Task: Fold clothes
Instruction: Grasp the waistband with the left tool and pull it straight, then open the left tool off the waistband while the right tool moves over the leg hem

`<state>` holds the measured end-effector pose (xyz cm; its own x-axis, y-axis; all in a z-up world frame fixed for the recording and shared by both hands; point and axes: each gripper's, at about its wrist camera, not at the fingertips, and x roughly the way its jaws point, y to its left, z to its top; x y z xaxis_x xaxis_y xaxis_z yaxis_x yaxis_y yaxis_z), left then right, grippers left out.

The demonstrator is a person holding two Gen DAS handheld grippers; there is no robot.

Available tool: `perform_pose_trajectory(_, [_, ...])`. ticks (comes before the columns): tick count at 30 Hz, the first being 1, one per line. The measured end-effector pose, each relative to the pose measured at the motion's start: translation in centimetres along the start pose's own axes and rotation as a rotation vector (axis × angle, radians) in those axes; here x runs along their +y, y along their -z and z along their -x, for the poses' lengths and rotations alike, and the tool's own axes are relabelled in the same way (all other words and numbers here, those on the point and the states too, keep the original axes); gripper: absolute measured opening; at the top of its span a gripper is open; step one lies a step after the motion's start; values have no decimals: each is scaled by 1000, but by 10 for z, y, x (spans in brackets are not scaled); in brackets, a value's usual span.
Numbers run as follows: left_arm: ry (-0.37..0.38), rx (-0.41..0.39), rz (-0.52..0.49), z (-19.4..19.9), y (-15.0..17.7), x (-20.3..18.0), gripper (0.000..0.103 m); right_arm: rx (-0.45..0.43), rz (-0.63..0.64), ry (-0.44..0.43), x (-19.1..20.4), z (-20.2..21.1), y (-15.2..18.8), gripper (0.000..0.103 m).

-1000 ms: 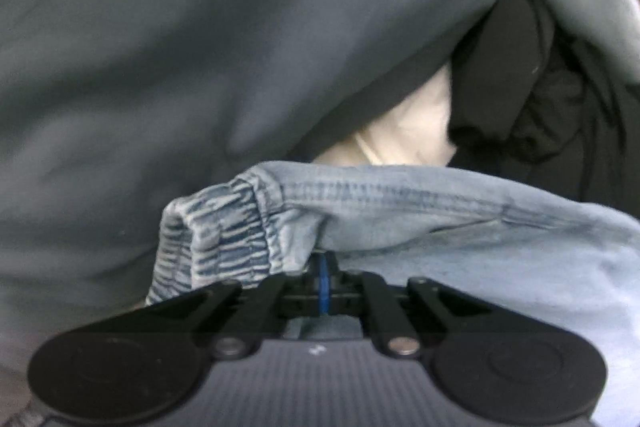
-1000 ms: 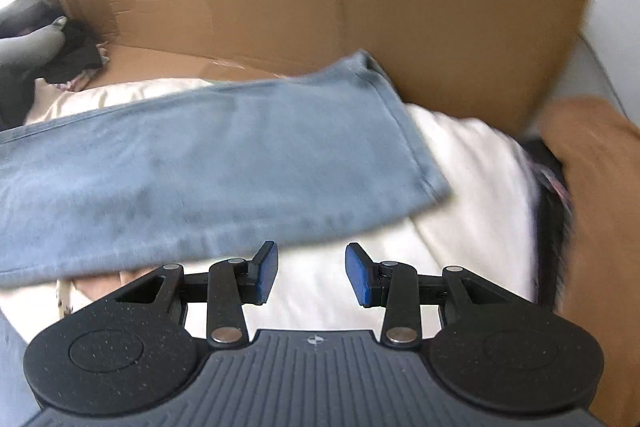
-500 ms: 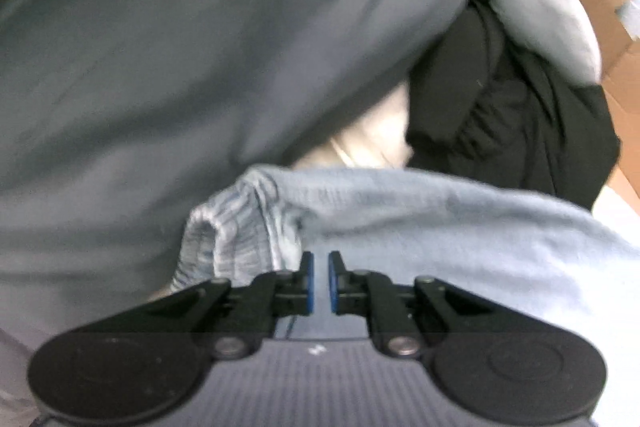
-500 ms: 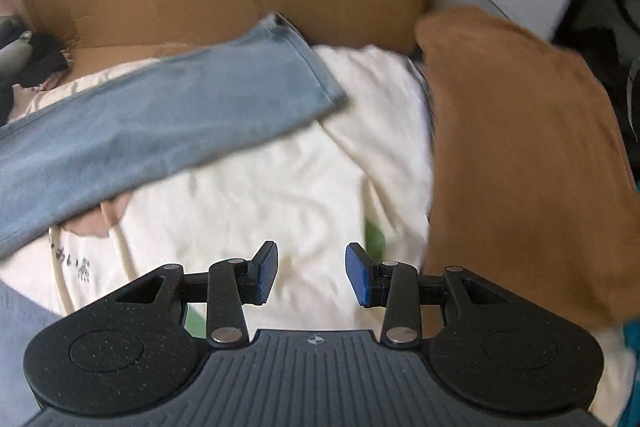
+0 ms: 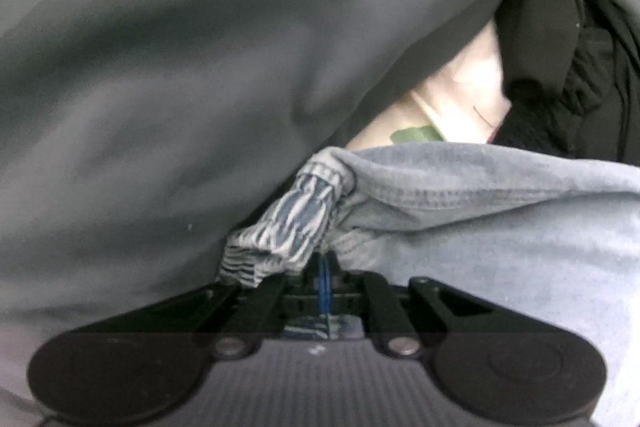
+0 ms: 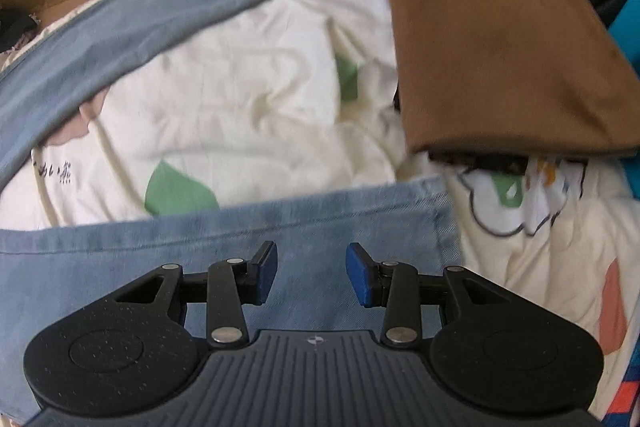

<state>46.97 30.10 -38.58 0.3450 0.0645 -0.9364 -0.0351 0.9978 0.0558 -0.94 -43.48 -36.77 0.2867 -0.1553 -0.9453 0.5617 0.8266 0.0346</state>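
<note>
Over the pale jeans (image 6: 248, 251) the right gripper's (image 6: 312, 273) jaws stand apart, the left gripper's (image 5: 325, 273) clamped on their waistband (image 5: 288, 227)

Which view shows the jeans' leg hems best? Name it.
The right wrist view: both hems of the jeans lie in sight on the cream bedding. The left wrist view shows only the elastic waistband, pinched in the left gripper.

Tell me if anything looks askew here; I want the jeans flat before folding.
The jeans aren't flat: one leg runs diagonally over the cream printed cloth while the other lies across below it. The elastic waistband is bunched where the left tool pinches it. The right tool hangs open above the denim.
</note>
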Motion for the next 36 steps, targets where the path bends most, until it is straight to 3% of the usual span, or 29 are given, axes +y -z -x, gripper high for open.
perform_pose_trajectory(2, [22, 18, 5, 8, -3, 2, 4, -1, 10, 16, 3, -2, 3, 45])
perform_pose_trajectory(4, [48, 21, -15, 22, -3, 4, 14, -2, 8, 15, 4, -5, 5, 46])
perform_pose_trajectory(6, [73, 11, -12, 42, 2, 8, 17, -2, 6, 12, 4, -7, 7, 46])
perform_pose_trajectory(12, [129, -7, -64, 91, 38, 18, 17, -4, -23, 2, -4, -7, 17, 46])
perform_pose_trajectory(22, [150, 28, -40, 115, 97, 37, 16, -58, -41, -26, -15, 7, 30, 46])
perform_pose_trajectory(28, [145, 99, -26, 102, 134, 45, 13, -23, -36, -23, -17, -4, 44, 46])
perform_pose_trajectory(36, [37, 183, 6, 59, 161, 60, 6, 35, 20, 21, -8, -25, 59, 48])
